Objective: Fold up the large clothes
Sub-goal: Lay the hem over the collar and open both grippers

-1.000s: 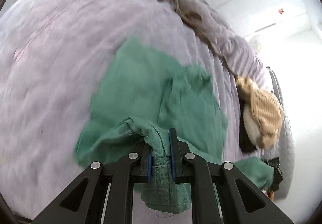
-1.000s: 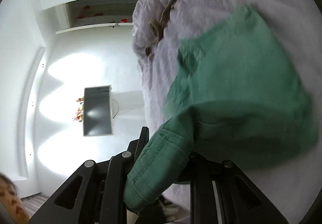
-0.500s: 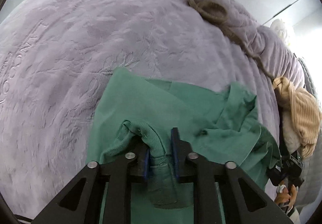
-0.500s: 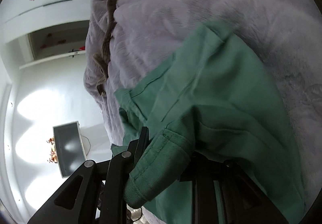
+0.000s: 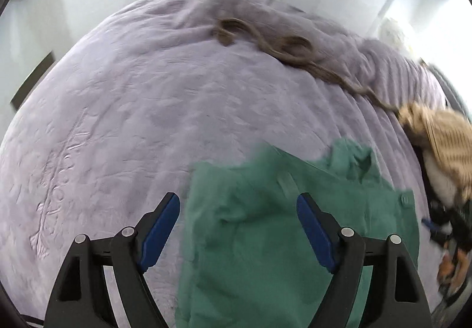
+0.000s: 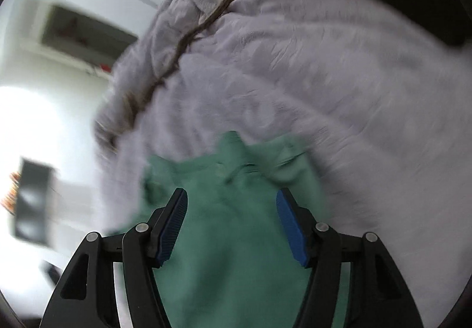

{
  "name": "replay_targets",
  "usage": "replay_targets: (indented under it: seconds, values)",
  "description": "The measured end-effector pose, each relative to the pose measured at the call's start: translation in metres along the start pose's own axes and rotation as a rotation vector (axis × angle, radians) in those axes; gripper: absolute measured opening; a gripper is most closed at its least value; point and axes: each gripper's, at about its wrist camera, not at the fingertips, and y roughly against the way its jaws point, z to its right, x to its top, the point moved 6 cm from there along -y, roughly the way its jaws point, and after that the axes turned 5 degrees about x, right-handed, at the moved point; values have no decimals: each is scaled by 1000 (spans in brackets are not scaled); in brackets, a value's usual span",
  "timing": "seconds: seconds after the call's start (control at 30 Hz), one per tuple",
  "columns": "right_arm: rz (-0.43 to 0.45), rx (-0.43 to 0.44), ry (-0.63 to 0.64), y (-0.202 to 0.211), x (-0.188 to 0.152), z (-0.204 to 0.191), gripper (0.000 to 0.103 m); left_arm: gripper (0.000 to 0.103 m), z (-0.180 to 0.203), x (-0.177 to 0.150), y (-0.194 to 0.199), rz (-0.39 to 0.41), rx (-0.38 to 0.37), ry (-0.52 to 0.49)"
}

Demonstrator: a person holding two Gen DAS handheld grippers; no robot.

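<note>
Purple blanket (image 5: 147,109) covers the bed, and the green clothes (image 5: 265,239) lie flat on it. Both the left tongs (image 5: 238,224) and right tongs (image 6: 231,223) have just been opening and stand spread above the clothes, pinching nothing.

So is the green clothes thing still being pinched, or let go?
Let go. The green garment lies on the purple bedspread; the left gripper and right gripper have just opened, pads clear of it.

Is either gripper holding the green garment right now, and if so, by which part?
Nothing is held. The left gripper and the right gripper have just been opening their jaws; the green garment lies on the purple bedspread, with no pad pressing it.
</note>
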Motion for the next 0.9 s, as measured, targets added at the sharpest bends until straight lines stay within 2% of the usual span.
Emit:
replay_targets:
  seconds: [0.13,0.17,0.2,0.23,0.27,0.3,0.4,0.53,0.67,0.7,0.73,0.8,0.87,0.9]
  values:
    - [-51,-134,165,-24,-6,-5,67,82,27,-19,-29,-45,17,-97]
    - [-73,-164,195,-32,-7,-5,62,82,32,-20,-35,-51,21,-101]
    - [-108,-188,215,-41,-13,-2,33,82,38,-21,-44,-55,24,-103]
    - [-139,-208,219,-47,-17,3,14,82,42,-20,-57,-51,47,-101]
    - [-147,-223,214,-49,-20,6,7,82,43,-19,-64,-47,75,-97]
    - [-126,-231,221,-45,-21,6,6,82,41,-18,-72,-48,112,-80]
    - [-65,-268,299,-29,-19,1,6,82,28,-20,-90,-73,161,-8]
    - [-116,-298,288,-45,-16,23,6,82,17,-21,-92,-56,228,-55]
    - [-109,-306,282,-52,-22,33,8,83,-1,-21,-99,-88,201,18]
    - [-102,-303,269,-47,-23,34,17,83,-4,-20,-97,-90,205,29]
    - [-99,-307,252,-42,-23,35,20,83,-7,-20,-92,-88,221,22]
    - [-86,-303,200,-25,-24,42,43,83,-12,-20,-85,-88,232,-8]
    - [-55,-286,147,-5,-27,48,56,82,-18,-25,-73,-98,205,-37]
    - [-38,-279,117,7,-31,49,56,82,-21,-30,-67,-110,172,-42]
